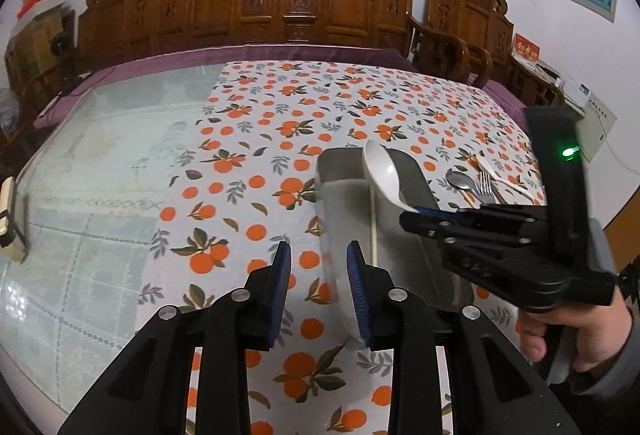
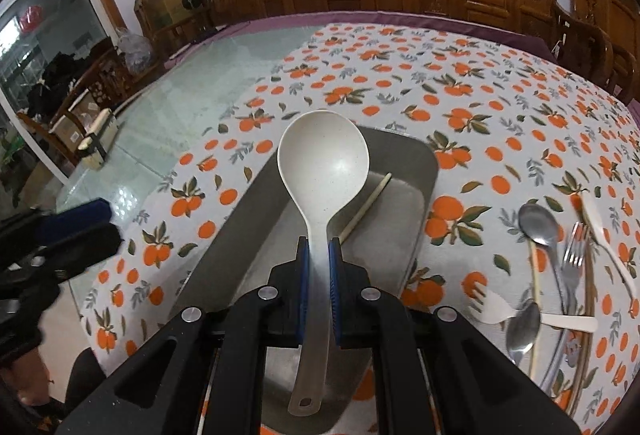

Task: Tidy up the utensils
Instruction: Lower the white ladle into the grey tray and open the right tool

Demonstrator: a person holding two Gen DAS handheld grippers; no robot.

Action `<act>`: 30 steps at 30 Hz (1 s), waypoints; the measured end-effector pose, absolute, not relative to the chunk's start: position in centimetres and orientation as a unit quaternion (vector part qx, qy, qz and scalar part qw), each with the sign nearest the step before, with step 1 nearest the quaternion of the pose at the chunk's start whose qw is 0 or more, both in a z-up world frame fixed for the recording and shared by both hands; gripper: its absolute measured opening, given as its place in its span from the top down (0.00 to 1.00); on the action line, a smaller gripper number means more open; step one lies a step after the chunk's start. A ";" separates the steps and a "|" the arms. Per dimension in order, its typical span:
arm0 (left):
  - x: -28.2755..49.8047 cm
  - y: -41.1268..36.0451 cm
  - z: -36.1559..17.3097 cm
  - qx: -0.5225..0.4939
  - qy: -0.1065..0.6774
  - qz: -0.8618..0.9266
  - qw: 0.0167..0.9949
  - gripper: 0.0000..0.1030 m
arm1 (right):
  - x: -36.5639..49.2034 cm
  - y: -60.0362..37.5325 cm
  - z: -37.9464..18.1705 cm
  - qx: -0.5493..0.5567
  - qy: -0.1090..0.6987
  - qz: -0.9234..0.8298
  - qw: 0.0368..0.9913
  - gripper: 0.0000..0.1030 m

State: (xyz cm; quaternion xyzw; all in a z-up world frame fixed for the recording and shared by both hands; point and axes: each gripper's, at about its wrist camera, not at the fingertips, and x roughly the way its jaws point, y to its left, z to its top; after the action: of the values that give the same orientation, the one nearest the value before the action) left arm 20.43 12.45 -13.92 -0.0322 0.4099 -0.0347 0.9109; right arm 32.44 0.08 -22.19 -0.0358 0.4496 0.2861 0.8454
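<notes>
The right gripper [image 2: 318, 259] pinches the handle of a white ladle [image 2: 324, 159] between its blue pads, the bowl of the ladle up and forward, the handle's end with its hole hanging behind the fingers. The ladle is over a grey tray [image 2: 424, 163] that sits on the orange-patterned tablecloth [image 2: 460, 75]. One pale chopstick [image 2: 366, 205] lies slantwise inside the tray, toward its far right corner.

The left gripper [image 1: 319, 255] has its fingers spread with nothing between them; it is above the cloth at the tray's [image 1: 340, 171] left edge. In the left wrist view the right gripper [image 1: 416, 213] shows from the side, a hand [image 1: 576, 331] around its grip, with the ladle [image 1: 384, 171] sticking up over the tray.

To the right of the tray, on the cloth, lies a loose heap of utensils: a metal spoon [image 2: 538, 219], a metal fork [image 2: 574, 255], a second spoon [image 2: 522, 327], a white plastic fork [image 2: 492, 309] and more chopsticks [image 2: 534, 275], overlapping one another.
</notes>
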 end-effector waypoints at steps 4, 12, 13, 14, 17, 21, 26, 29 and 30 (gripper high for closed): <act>20.1 12.6 -14.0 -0.033 0.412 -0.032 0.910 0.74 | 32.6 0.6 -22.9 -0.040 0.454 0.287 0.843 0.87; 19.9 11.2 -14.2 -0.030 0.412 -0.039 0.910 0.71 | 31.1 -1.7 -21.3 -0.033 0.429 0.306 0.849 0.87; 19.9 10.8 -14.2 -0.029 0.411 -0.041 0.910 0.70 | 30.7 -2.6 -20.7 -0.031 0.422 0.307 0.852 0.87; 19.9 10.4 -14.1 -0.028 0.410 -0.043 0.910 0.65 | 30.5 -3.4 -20.3 -0.030 0.418 0.308 0.854 0.87; 19.6 9.1 -13.9 -0.028 0.404 -0.053 0.913 0.55 | 29.1 -7.0 -19.0 -0.031 0.400 0.300 0.865 0.87; 19.2 7.0 -13.8 -0.028 0.399 -0.070 0.914 0.50 | 27.9 -12.0 -18.5 -0.032 0.393 0.277 0.876 0.87; 18.8 4.1 -13.8 -0.020 0.395 -0.088 0.914 0.42 | 26.8 -18.3 -19.9 -0.047 0.397 0.227 0.888 0.85; 18.8 2.4 -14.1 -0.018 0.397 -0.098 0.912 0.37 | 26.5 -21.0 -21.1 -0.038 0.406 0.207 0.889 0.85; 18.8 1.9 -14.2 -0.017 0.398 -0.100 0.912 0.37 | 26.5 -21.6 -21.6 -0.036 0.408 0.203 0.889 0.85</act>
State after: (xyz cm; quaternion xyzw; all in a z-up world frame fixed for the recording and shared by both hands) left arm 18.78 1.89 -14.20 -0.0165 0.3984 -0.1001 0.9116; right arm 26.51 -21.59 -21.59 -0.0356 0.4082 0.2026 0.8894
